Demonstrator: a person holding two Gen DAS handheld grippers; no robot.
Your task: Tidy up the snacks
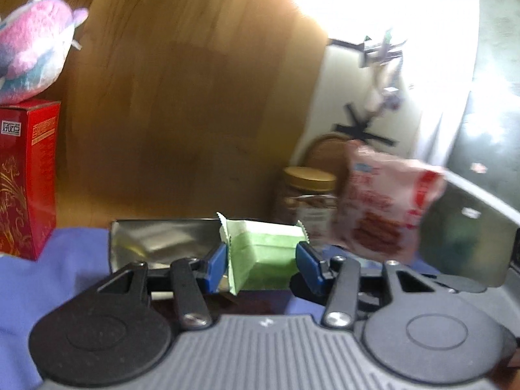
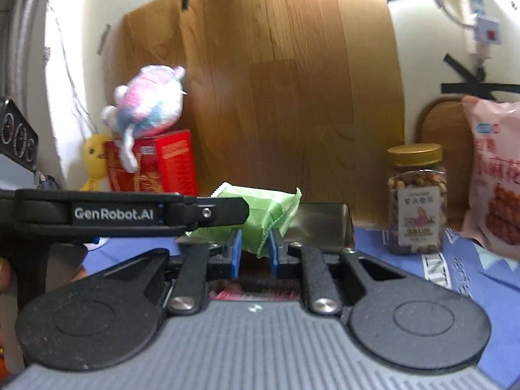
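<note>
A green snack packet (image 1: 265, 253) is held between the blue pads of my left gripper (image 1: 261, 265), just in front of a shiny metal tin (image 1: 159, 243). In the right wrist view the same green packet (image 2: 260, 213) is pinched at its lower corner by my right gripper (image 2: 255, 253), while the left gripper's black arm (image 2: 130, 214) reaches in from the left. Both grippers are shut on the packet above the blue cloth (image 2: 406, 263).
A gold-lidded jar of nuts (image 2: 417, 198) and a pink snack bag (image 2: 497, 178) stand at right. A red box (image 2: 162, 162) with a plush toy (image 2: 149, 97) on it stands at left, before a wooden board (image 2: 276, 81).
</note>
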